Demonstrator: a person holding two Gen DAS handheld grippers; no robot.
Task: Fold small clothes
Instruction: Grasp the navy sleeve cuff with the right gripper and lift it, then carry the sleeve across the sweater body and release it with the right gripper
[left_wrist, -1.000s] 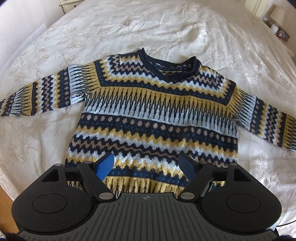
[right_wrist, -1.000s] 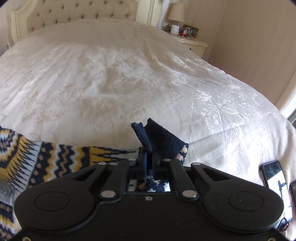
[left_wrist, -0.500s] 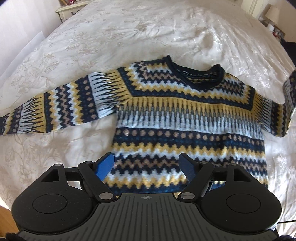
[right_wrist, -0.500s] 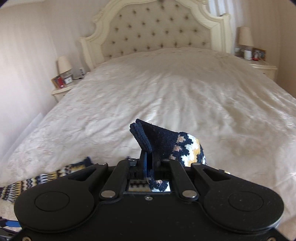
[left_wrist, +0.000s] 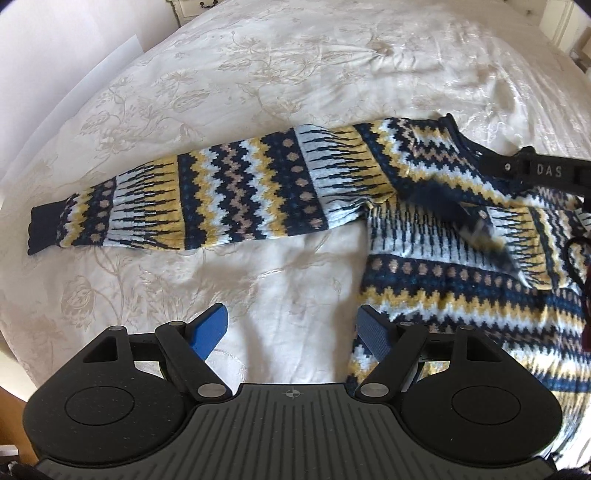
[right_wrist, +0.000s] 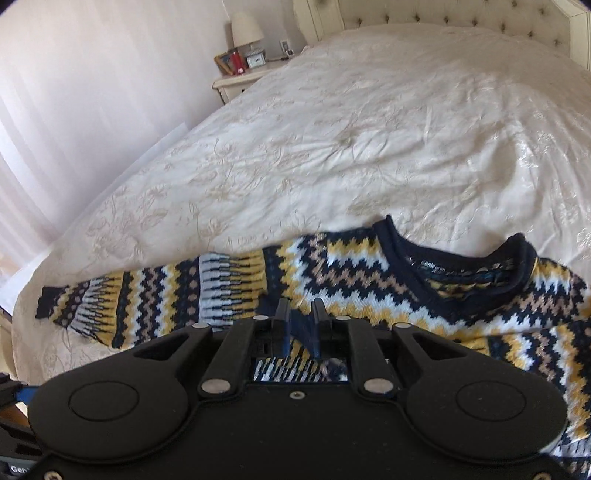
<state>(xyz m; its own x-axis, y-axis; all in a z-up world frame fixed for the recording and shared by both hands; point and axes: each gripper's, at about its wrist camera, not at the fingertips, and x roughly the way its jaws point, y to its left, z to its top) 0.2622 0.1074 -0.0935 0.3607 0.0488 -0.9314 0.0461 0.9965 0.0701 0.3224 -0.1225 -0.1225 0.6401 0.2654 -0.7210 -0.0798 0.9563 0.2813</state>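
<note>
Looking at a patterned knit sweater (left_wrist: 443, 295) flat on the bedspread (left_wrist: 258, 74), with one sleeve (left_wrist: 207, 199) stretched out and its cuff close to the bed's side edge. Different from half a second ago: got the other sleeve (left_wrist: 480, 221) flopped across the chest now, blurry, no longer pinched up in the air. Leaves the right gripper (right_wrist: 300, 325) low over the chest, fingers slightly parted, gripping nothing. Puts the left gripper (left_wrist: 291, 328) wide apart over bare bedspread beside the hem, shifted off the sweater's middle.

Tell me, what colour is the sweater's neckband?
Dark navy. The neckband on the sweater shows best in the right wrist view.
</note>
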